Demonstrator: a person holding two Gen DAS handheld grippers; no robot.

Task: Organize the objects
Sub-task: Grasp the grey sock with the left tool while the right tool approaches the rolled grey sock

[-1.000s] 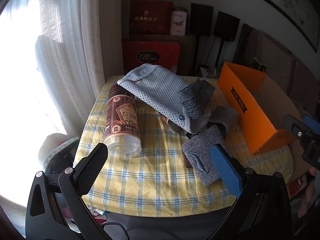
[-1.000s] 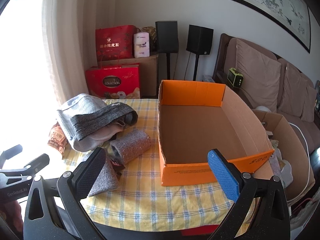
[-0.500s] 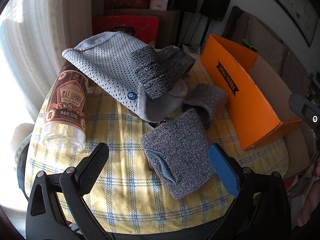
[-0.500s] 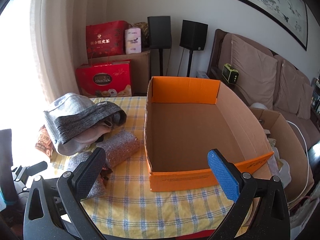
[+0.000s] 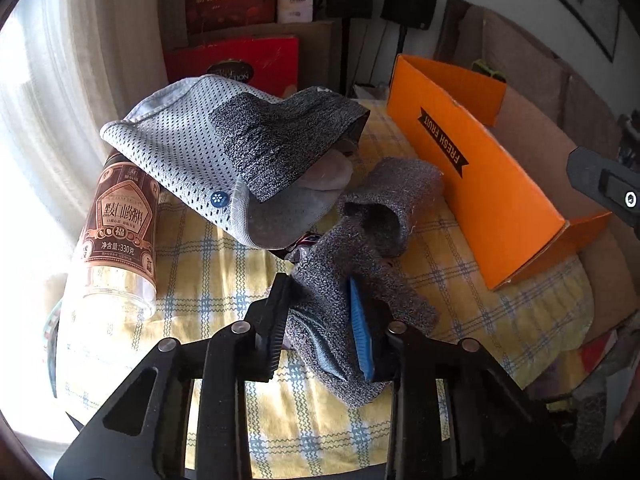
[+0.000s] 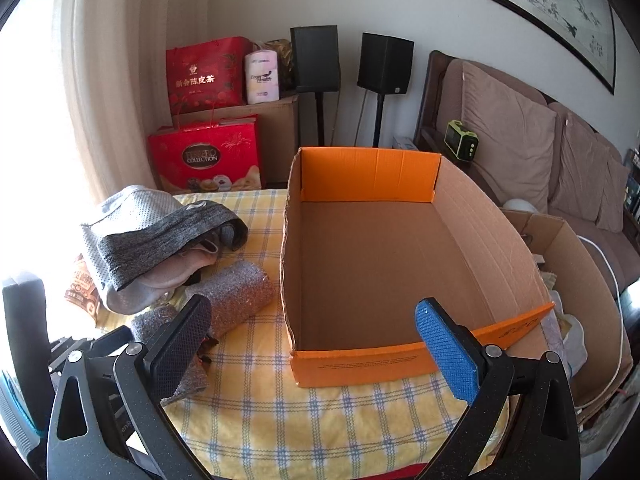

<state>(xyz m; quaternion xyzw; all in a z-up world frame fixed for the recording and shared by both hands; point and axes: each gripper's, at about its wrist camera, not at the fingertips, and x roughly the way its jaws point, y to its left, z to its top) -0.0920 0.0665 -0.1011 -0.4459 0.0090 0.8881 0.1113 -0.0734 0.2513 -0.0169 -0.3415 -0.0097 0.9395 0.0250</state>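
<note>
Our left tongs (image 5: 320, 320) are pinched in on the near grey sock (image 5: 340, 280), which lies on the yellow checked surface (image 5: 500, 320) just near of a second grey sock (image 5: 396, 200) and the heap of grey clothes (image 5: 224, 148). A labelled jar (image 5: 116, 232) lies on its side at the left. Our right tongs (image 6: 312, 344) stand wide apart with nothing between them, near the front wall of the orange box (image 6: 360, 368), whose brown inside is bare.
</note>
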